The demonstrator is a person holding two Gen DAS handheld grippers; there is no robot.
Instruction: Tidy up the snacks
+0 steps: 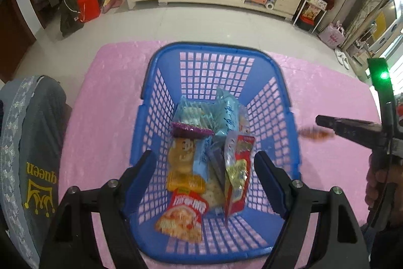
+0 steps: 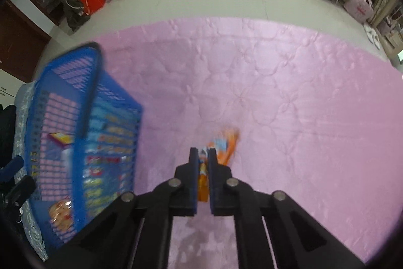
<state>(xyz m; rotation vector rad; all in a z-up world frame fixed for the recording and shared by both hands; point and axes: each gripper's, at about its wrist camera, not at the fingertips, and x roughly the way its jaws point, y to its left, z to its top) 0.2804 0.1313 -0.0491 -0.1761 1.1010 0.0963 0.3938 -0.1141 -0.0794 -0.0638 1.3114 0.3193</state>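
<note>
**One packet pinched, one basket waiting**

One small orange snack packet [image 2: 221, 145] sits clamped between the jaws of the right gripper [image 2: 203, 155], pads tight on its lower end, the rest of the wrapper flaring out past the fingertips toward one o'clock. It's blurred, so the print can't be read, and the wrapper looks thin and floppy, so the hold should stay firm with no squeezing games. From the left wrist view, that same packet pokes out of the right gripper's tip at about three o'clock, above the pink quilted cloth [image 2: 277, 92] and just outside the basket's right wall.

The blue basket [image 1: 161, 59] lies at roughly nine o'clock of the right gripper's view, near but not touching. Inside, several packets are already heaped: a red pizza-print bag [image 1: 183, 213] at the near end, a tall red pouch [image 1: 239, 168] leaning on edge, pale blue wrappers toward the far side.

The left gripper [image 1: 205, 168] hangs over the basket, jaws spread wide, nothing between them.

The likely job now is to carry the packet over the rim, not through it. Clear that right wall with the dangling end first, then lower into the bare patch at the far end of the floor. Release low, so the light wrapper doesn't flutter out. Best to keep the left gripper clear of the drop path.
</note>
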